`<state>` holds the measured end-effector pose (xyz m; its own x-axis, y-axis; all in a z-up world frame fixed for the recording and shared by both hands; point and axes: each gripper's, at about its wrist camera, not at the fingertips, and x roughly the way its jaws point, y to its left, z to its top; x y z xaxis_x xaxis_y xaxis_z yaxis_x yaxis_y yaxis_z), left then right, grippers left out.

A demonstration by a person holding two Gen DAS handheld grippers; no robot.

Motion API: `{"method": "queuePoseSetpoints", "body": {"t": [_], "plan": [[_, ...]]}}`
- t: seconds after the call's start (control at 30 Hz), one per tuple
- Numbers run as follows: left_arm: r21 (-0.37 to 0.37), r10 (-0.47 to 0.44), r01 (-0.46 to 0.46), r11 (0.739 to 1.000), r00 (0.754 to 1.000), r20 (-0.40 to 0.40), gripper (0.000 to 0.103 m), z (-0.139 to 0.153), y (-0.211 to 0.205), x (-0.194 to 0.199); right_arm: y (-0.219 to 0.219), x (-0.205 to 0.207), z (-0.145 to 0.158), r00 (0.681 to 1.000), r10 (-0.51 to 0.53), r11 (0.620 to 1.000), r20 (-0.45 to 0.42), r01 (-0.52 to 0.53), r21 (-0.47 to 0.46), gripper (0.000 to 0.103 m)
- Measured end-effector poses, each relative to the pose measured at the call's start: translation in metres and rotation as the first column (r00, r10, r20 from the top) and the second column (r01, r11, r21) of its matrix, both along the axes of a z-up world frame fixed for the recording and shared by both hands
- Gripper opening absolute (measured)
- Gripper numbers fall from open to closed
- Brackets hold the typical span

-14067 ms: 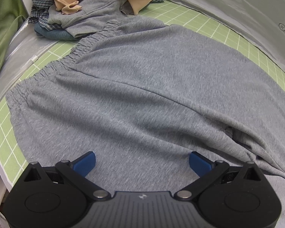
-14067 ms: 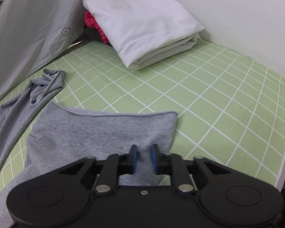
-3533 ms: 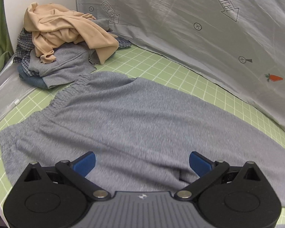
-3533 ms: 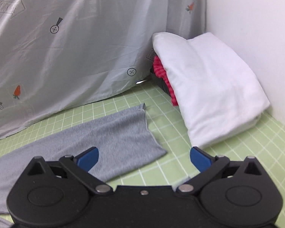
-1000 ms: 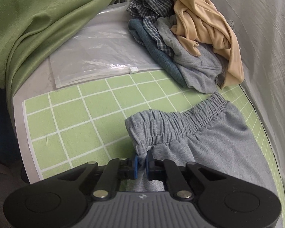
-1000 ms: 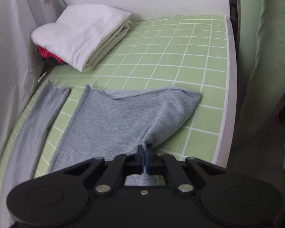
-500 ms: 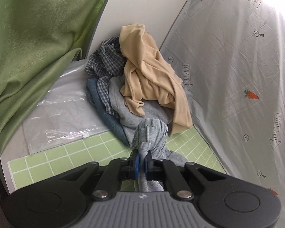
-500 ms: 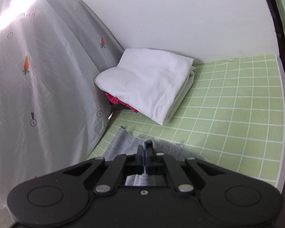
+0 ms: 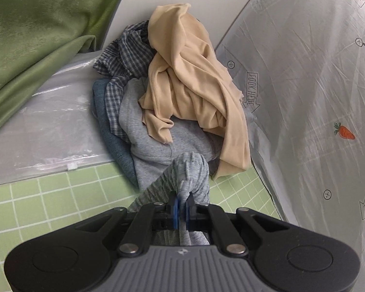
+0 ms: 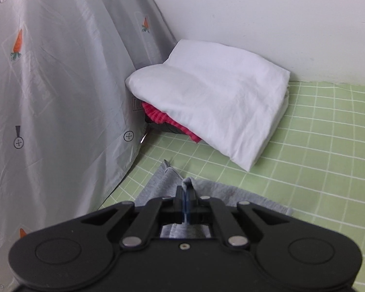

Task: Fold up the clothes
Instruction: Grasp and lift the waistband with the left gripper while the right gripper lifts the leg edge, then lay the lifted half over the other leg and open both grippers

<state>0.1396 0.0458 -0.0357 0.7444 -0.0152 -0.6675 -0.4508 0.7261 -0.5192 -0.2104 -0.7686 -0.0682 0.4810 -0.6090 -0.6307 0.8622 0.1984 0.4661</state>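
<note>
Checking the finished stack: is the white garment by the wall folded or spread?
Folded. The white garment lies as a compact layered bundle, stacked edges showing along its right side, atop a red striped item.

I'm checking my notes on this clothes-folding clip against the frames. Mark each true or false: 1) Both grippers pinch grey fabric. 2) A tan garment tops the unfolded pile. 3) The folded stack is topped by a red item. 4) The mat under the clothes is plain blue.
1) True: the left gripper is shut on the grey pants, the right gripper too.
2) True: the tan garment lies on top.
3) False: a white folded item tops the stack; red shows beneath.
4) False: the mat is green with a white grid.
</note>
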Motion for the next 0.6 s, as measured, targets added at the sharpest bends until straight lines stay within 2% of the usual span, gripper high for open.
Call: {"method": "queuePoseSetpoints", "body": {"t": [0.07, 0.13, 0.17, 0.2, 0.23, 0.27, 0.3, 0.33, 0.37, 0.4, 0.5, 0.6], "plan": [[0.033, -0.007, 0.007, 0.999, 1.000, -0.013, 0.005, -0.006, -0.014, 0.029, -0.027, 0.042, -0.011, 0.997, 0.030, 0.999, -0.066, -0.029, 0.013, 0.001], [0.049, -0.026, 0.027, 0.998, 1.000, -0.015, 0.006, -0.017, -0.029, 0.061, -0.054, 0.081, -0.026, 0.994, 0.076, 0.997, -0.076, -0.074, 0.034, 0.002], [0.045, -0.041, 0.042, 0.998, 0.999, -0.021, 0.013, -0.025, -0.037, 0.077, -0.065, 0.098, -0.033, 0.993, 0.100, 0.994, -0.068, -0.097, 0.047, 0.003], [0.046, -0.060, 0.062, 0.997, 0.997, -0.041, 0.021, -0.031, -0.043, 0.091, -0.074, 0.115, -0.040, 0.991, 0.122, 0.991, -0.055, -0.118, 0.063, 0.016], [0.053, -0.074, 0.077, 0.996, 0.995, -0.059, 0.022, -0.036, -0.049, 0.102, -0.080, 0.128, -0.046, 0.989, 0.136, 0.988, -0.049, -0.132, 0.081, 0.030], [0.083, -0.075, 0.081, 0.993, 0.995, -0.071, 0.022, -0.033, -0.054, 0.103, -0.079, 0.133, -0.050, 0.989, 0.137, 0.987, -0.049, -0.133, 0.088, 0.052], [0.112, -0.076, 0.085, 0.990, 0.994, -0.082, 0.025, -0.030, -0.059, 0.104, -0.072, 0.135, -0.054, 0.990, 0.134, 0.988, -0.044, -0.131, 0.077, 0.059], [0.142, -0.076, 0.088, 0.986, 0.993, -0.088, 0.040, -0.028, -0.063, 0.103, -0.063, 0.134, -0.058, 0.989, 0.136, 0.989, -0.053, -0.133, 0.070, 0.061], [0.170, -0.073, 0.085, 0.982, 0.994, -0.079, 0.059, -0.023, -0.066, 0.095, -0.052, 0.132, -0.062, 0.986, 0.145, 0.988, -0.080, -0.140, 0.067, 0.062], [0.191, -0.066, 0.081, 0.978, 0.995, -0.080, 0.070, -0.021, -0.067, 0.086, -0.040, 0.127, -0.067, 0.982, 0.149, 0.988, -0.113, -0.142, 0.063, 0.063], [0.184, -0.060, 0.087, 0.979, 0.988, -0.143, 0.070, -0.027, -0.067, 0.062, -0.003, 0.107, -0.083, 0.965, 0.117, 0.993, -0.235, -0.107, 0.057, 0.068], [0.130, -0.085, 0.118, 0.984, 0.969, -0.232, 0.071, -0.048, -0.071, 0.043, 0.024, 0.087, -0.097, 0.961, 0.054, 0.997, -0.273, -0.036, 0.072, 0.072]]}}
